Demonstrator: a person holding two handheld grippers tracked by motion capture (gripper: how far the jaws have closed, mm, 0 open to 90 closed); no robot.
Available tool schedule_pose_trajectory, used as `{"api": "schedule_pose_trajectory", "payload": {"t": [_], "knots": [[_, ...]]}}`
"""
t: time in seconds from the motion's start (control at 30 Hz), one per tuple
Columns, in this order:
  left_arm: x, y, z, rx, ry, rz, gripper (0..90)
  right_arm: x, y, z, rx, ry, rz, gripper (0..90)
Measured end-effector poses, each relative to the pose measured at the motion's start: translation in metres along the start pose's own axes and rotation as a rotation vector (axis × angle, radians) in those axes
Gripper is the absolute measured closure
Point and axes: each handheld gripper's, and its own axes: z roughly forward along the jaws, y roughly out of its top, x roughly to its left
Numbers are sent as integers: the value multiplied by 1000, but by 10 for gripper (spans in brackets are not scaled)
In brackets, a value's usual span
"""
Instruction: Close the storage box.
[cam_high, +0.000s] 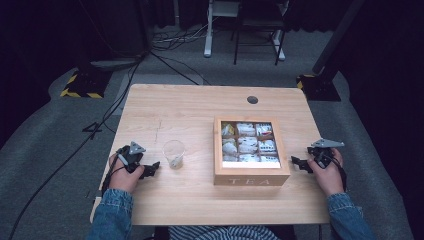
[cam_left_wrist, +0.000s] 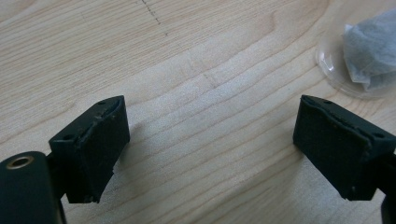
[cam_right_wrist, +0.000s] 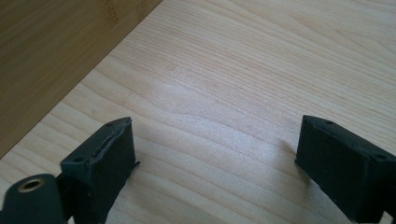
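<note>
**Tea bag sitting in the cup, both tools empty**

The left tool (cam_high: 150, 169) is resting on the bench (cam_high: 190, 107), jaws spread wide and gripping nothing. At its 3 o'clock, the clear plastic cup (cam_high: 173, 152) is holding a tea bag (cam_left_wrist: 371, 51), likely light, soft and crushable; pinching the thin cup rim gently looks wisest. Farther right, the wooden tea box (cam_high: 251, 175) is standing open. At its 3 o'clock, the right tool (cam_high: 298, 164) is lying wide open, empty.
</note>
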Motion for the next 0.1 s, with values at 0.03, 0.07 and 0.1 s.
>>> {"api": "schedule_pose_trajectory", "payload": {"t": [0.03,0.07,0.1], "knots": [[0,0,0,0,0,0,111,0,0,0,0,0,0,118],[0,0,0,1,0,-1,111,0,0,0,0,0,0,117],[0,0,0,1,0,-1,111,0,0,0,0,0,0,118]]}}
